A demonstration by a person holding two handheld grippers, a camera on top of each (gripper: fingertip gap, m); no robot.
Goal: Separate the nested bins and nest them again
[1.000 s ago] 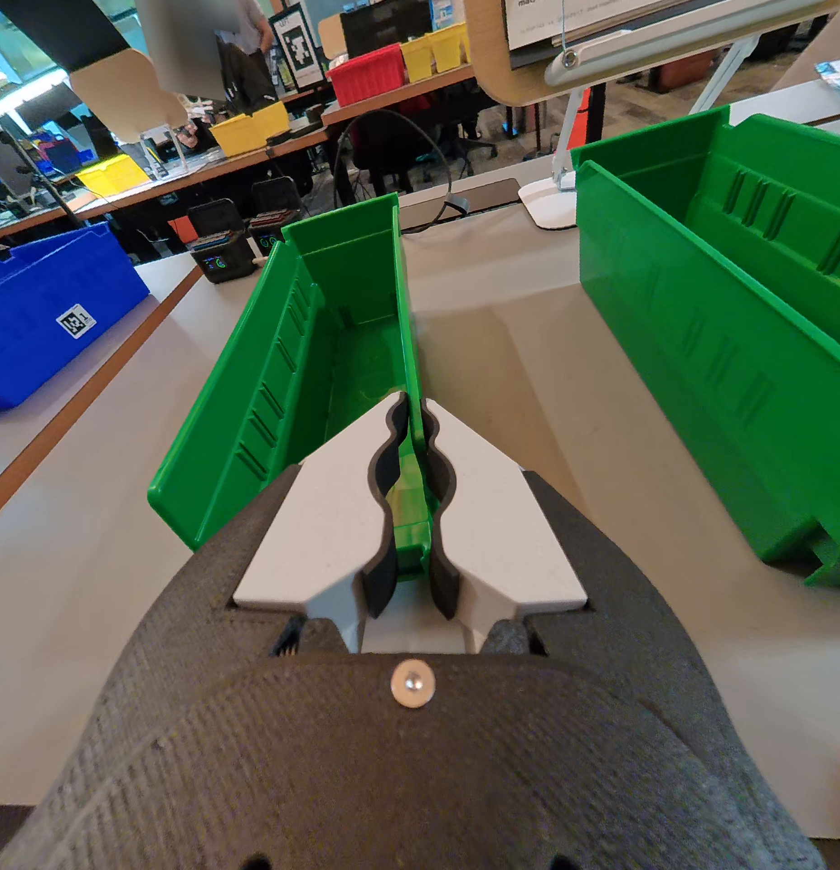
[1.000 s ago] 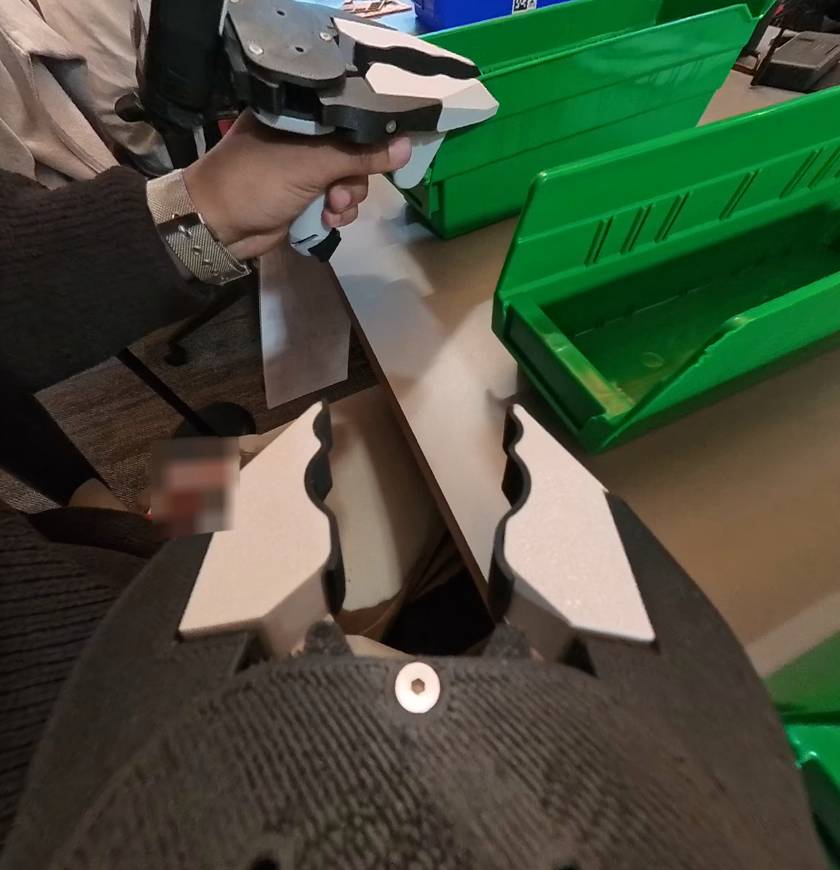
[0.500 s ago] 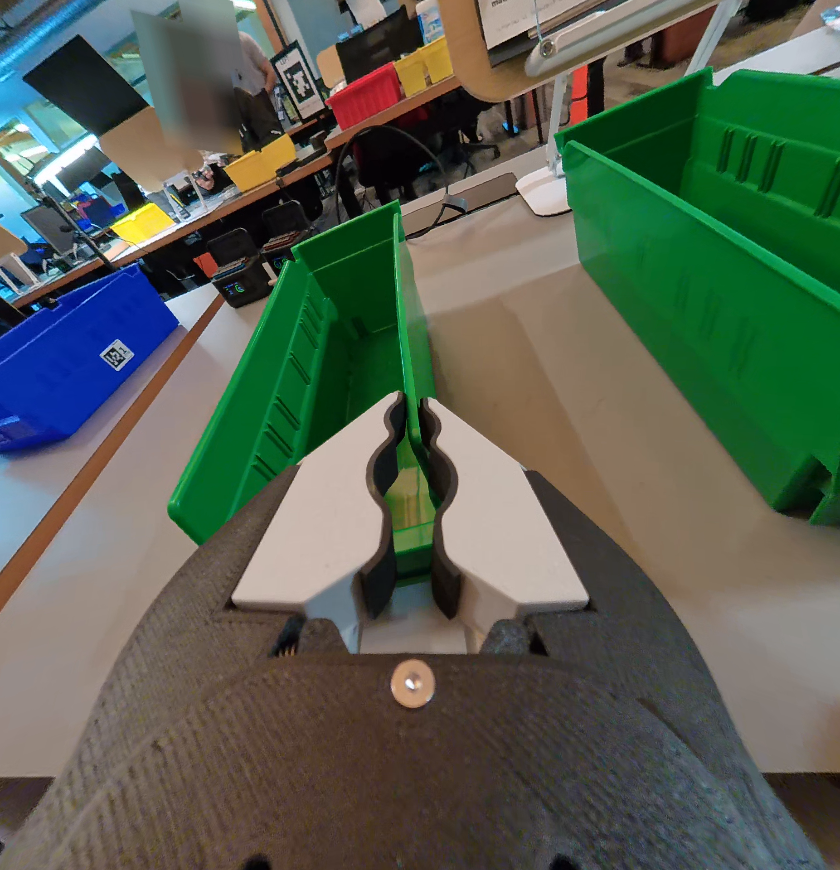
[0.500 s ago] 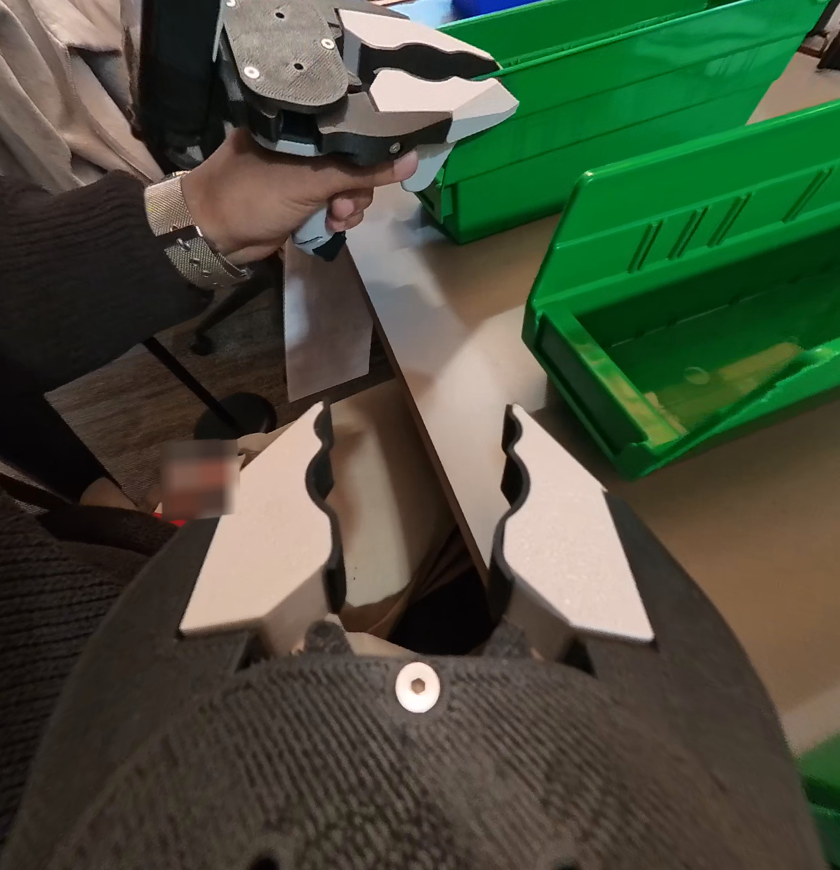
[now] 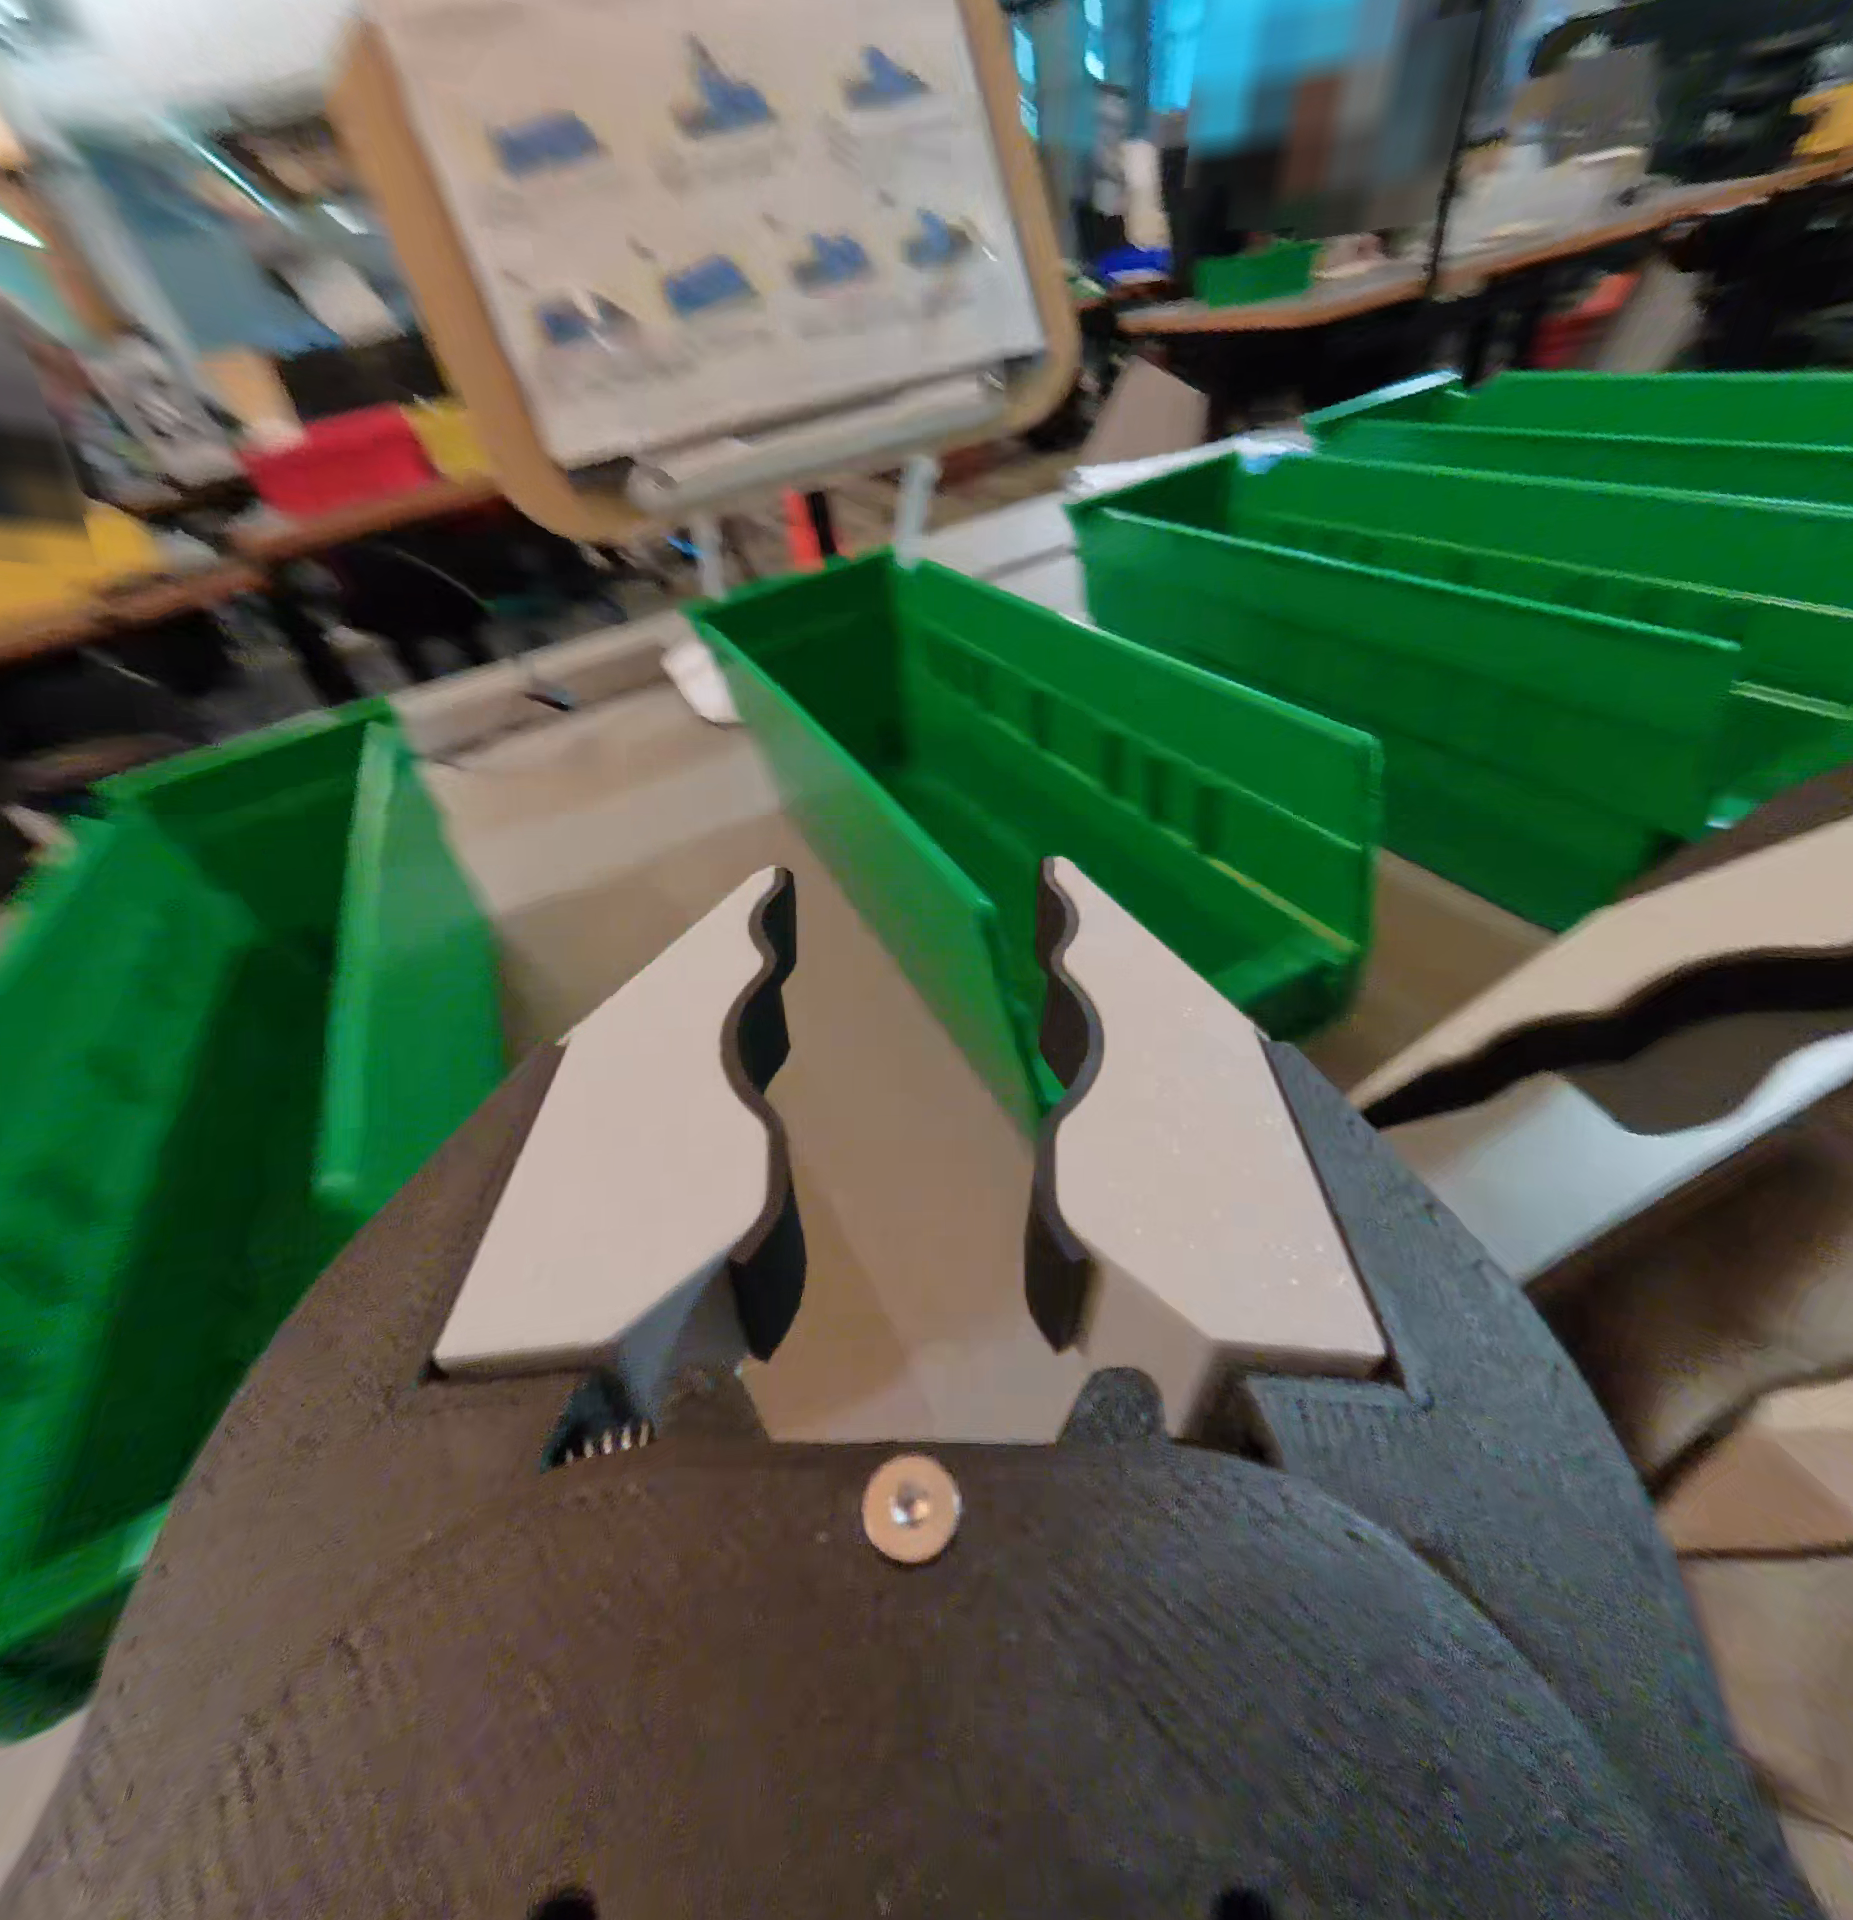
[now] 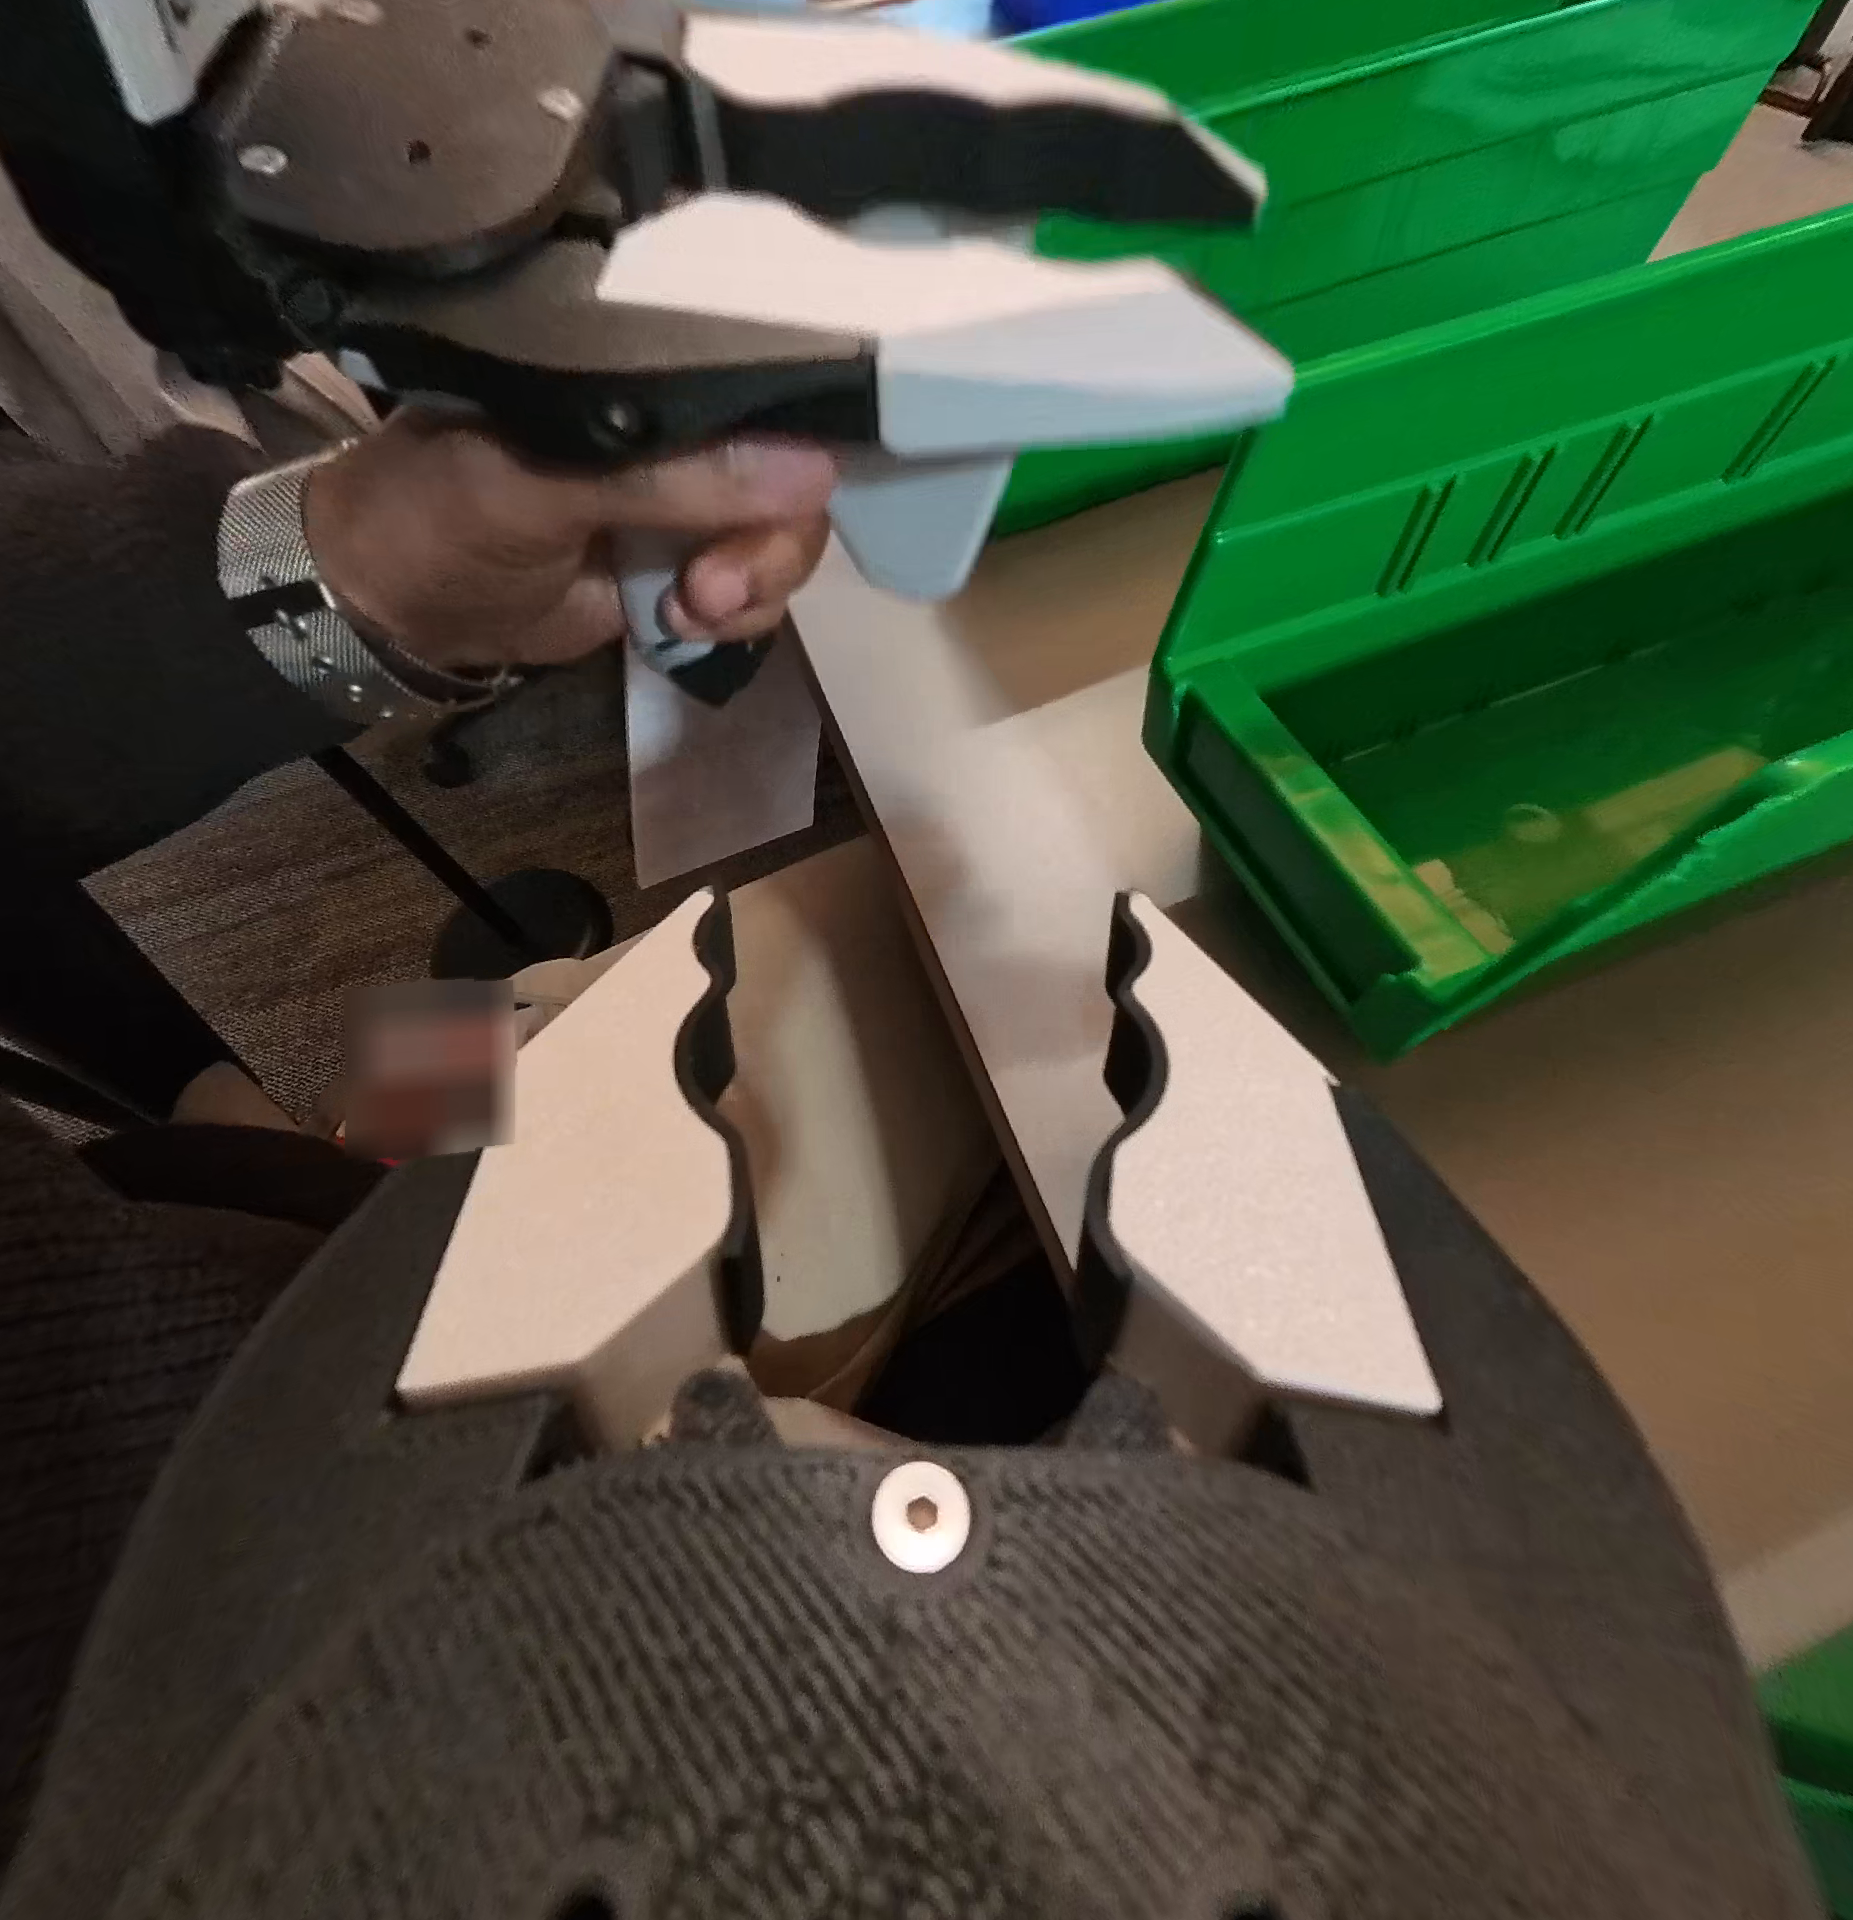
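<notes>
Two green bins stand apart on the tan table [image 5: 631, 831]. In the left wrist view one bin [image 5: 226, 987] is at the left and the other [image 5: 1057, 810] is straight ahead. My left gripper [image 5: 917, 883] is open and empty, over the table between them, its right finger close to the middle bin's near corner. My right gripper [image 6: 922, 914] is open and empty over the table's front edge. In the right wrist view the nearer bin [image 6: 1524, 675] lies to the right, the farther bin [image 6: 1421, 135] behind it, and the left gripper [image 6: 1265, 291] hangs above in a hand [image 6: 548, 540].
More green bins [image 5: 1524, 582] stand nested at the back right. A board with a printed sheet [image 5: 714, 229] stands on a stand behind the bins. The right gripper [image 5: 1628, 1018] reaches in from the right. The table edge [image 6: 963, 1039] runs between my right fingers; a chair base [image 6: 527, 914] is on the floor.
My left gripper has let go of the left bin's wall, opened, and swung right, nearer the right gripper. The right gripper stays open and has barely moved.
</notes>
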